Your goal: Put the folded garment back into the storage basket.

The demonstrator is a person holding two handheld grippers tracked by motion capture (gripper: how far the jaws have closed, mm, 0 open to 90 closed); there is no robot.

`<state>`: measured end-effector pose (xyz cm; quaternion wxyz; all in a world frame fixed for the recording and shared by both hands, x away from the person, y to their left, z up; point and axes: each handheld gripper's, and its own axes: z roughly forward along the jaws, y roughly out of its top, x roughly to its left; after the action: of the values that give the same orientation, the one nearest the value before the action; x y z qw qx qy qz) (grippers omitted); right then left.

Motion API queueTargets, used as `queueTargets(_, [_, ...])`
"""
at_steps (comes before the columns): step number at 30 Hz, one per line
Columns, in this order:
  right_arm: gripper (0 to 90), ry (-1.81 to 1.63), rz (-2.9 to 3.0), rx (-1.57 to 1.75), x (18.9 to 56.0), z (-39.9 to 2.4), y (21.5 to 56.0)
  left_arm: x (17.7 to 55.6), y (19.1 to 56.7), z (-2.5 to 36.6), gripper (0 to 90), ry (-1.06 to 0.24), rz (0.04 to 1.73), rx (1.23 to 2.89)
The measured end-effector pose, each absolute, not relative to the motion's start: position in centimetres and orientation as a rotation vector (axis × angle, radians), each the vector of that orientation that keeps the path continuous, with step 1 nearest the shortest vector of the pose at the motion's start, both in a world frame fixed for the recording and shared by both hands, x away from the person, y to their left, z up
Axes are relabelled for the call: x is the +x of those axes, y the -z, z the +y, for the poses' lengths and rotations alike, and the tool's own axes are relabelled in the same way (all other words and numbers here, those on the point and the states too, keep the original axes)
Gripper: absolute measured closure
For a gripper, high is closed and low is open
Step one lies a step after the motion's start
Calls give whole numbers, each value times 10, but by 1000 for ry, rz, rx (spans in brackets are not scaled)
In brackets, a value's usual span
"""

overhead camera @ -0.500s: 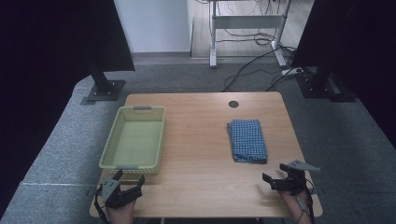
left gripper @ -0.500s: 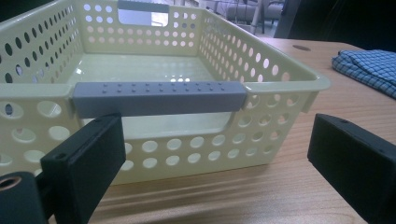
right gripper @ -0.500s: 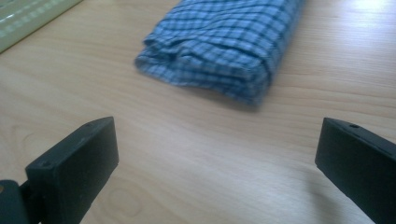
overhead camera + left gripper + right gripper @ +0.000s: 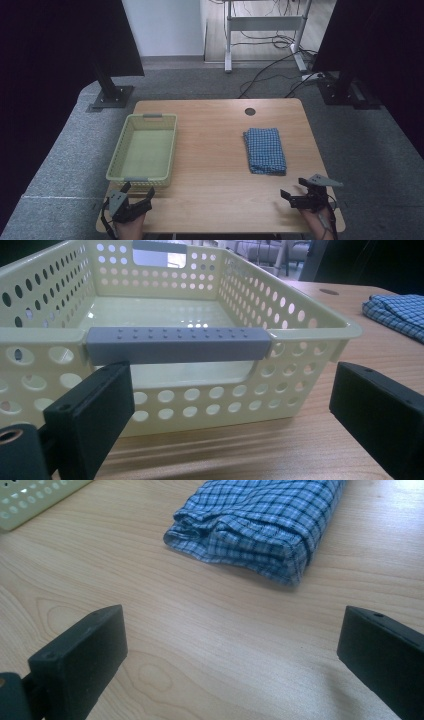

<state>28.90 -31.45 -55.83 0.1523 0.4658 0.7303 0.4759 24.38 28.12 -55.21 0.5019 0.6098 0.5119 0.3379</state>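
Observation:
A pale yellow perforated basket [image 4: 145, 150] with grey handles stands on the left half of the wooden table [image 4: 210, 150]. It holds nothing. A folded blue checked cloth [image 4: 264, 150] lies flat on the right half. My left gripper [image 4: 138, 190] rests near the front edge, open, just short of the basket's near grey handle [image 4: 177, 344]. My right gripper [image 4: 293, 188] is at the front right, open, a little before the cloth's near folded edge [image 4: 260, 525]. Nothing lies between either pair of jaws [image 4: 232, 390] [image 4: 232, 625].
A round cable hole [image 4: 250, 111] sits at the table's far edge. Black stand bases [image 4: 112, 96] [image 4: 345, 92] and a metal frame with cables [image 4: 265, 30] stand on the grey carpet beyond. Bare wood separates basket and cloth.

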Motion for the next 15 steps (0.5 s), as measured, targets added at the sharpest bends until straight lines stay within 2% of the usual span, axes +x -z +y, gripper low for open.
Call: queueTargets(15, [5,-1307,2091,1364,286,-313,556,244,553,285,45,-779,1237,1443])
